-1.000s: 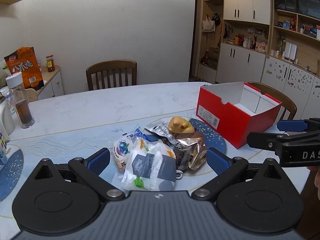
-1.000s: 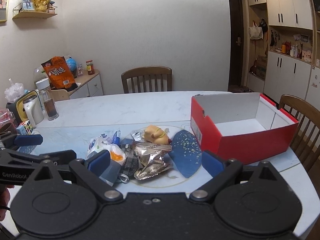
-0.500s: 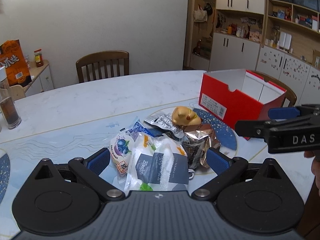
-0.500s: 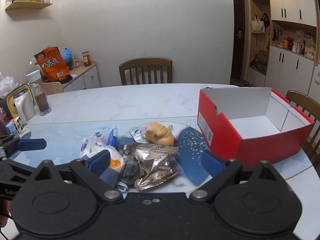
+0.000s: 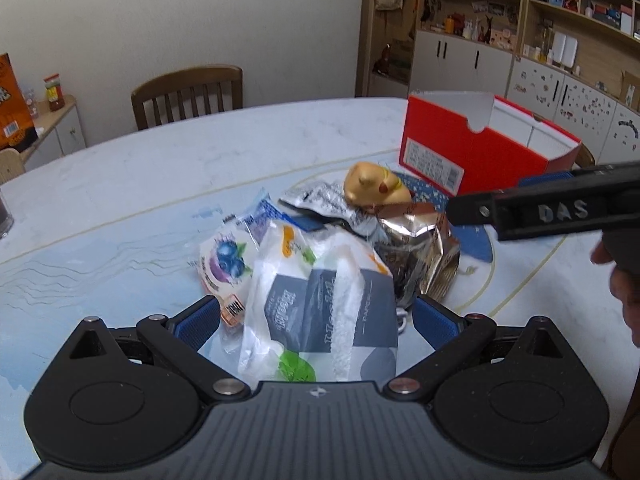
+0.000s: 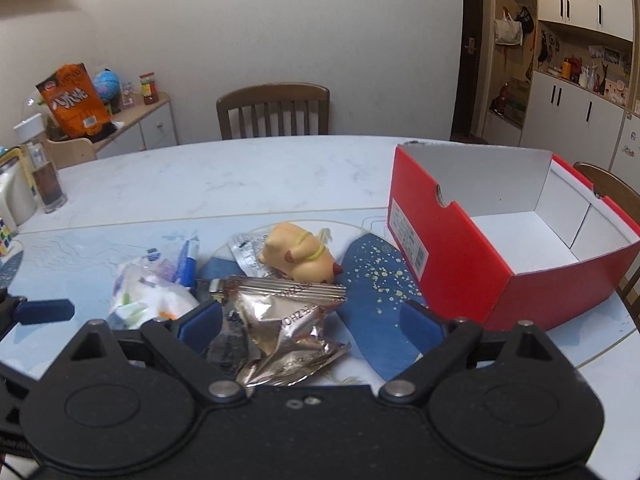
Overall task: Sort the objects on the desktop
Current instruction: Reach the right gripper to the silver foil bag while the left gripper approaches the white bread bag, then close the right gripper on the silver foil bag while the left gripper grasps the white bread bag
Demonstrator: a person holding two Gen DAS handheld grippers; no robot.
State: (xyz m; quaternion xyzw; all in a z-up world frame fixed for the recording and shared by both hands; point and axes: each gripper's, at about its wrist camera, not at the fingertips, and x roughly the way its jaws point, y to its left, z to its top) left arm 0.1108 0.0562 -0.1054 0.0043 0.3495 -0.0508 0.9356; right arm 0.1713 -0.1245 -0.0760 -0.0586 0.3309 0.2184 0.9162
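right wrist, gripper (image 6: 310,322) angled down, closing, over foil packet (image 6: 286,332)

tissue pack (image 5: 320,300): lower end hidden behind the gripper body; print blurred, unreadable.
blueberry packet (image 5: 226,264): partly covered by the tissue pack.
silver foil packet (image 6: 288,320): near corner hidden by the gripper body.
box label (image 6: 408,236): print too small to read.
orange snack bag (image 5: 12,100): cut off by the left edge.
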